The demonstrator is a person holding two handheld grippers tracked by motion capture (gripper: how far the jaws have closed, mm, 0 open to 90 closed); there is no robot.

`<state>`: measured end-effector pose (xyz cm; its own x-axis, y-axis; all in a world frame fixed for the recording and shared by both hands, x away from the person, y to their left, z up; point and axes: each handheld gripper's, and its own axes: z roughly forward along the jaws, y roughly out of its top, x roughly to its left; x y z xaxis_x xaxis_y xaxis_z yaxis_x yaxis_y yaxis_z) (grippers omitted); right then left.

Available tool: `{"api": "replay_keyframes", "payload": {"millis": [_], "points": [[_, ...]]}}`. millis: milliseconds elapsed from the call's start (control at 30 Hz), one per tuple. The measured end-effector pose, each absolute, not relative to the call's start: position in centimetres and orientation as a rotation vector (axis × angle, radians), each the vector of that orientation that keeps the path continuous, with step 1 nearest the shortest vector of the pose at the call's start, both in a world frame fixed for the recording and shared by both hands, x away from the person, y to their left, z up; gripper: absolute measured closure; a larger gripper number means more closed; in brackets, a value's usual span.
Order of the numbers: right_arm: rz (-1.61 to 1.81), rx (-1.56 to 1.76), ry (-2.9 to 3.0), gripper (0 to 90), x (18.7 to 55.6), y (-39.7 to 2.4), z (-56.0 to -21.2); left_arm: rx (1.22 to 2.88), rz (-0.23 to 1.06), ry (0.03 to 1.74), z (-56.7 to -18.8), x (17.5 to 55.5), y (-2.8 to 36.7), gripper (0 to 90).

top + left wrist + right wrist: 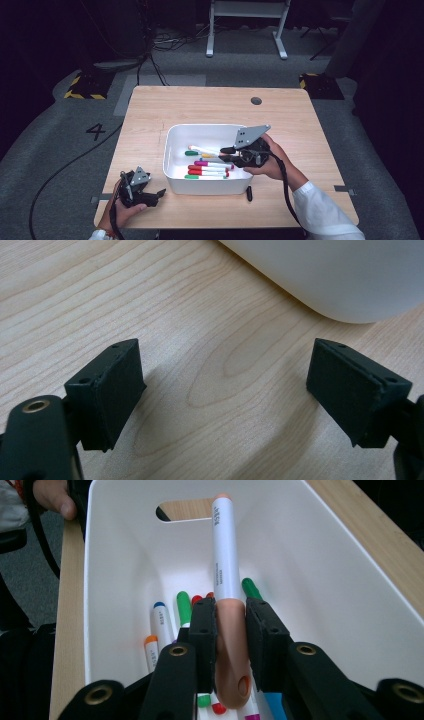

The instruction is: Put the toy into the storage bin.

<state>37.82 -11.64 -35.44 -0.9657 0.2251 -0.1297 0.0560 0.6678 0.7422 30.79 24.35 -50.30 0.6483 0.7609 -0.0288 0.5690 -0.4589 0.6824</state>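
Over the white bin (172,170) near the middle of the wooden table (210,102), my right gripper (227,151) is clenched on a marker (226,580) with a white barrel and a peach-orange cap; in the right gripper view my two black jaws pinch its cap end from either side, and the barrel points away from me, up toward the handle cutout (182,510) in the far wall of the bin. Below it, on the bin's floor, lie the other markers (207,167), with green, red, magenta, blue and orange caps, roughly side by side. A single black marker (249,193) lies on the table just outside the bin's near wall, close by my right wrist. My left gripper (152,194) rests at the table's near left corner, released, its jaws standing wide apart over bare wood, with the rounded corner of the bin just beyond them in the left gripper view.
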Motion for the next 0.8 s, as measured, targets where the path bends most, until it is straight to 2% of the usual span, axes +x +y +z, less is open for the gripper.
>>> {"api": "replay_keyframes", "payload": {"millis": [800], "points": [[1.028,0.150,2.887,75.1,37.1,-10.4,-37.3,2.194,0.370,1.029,-50.3,30.8,24.3,15.3]]}}
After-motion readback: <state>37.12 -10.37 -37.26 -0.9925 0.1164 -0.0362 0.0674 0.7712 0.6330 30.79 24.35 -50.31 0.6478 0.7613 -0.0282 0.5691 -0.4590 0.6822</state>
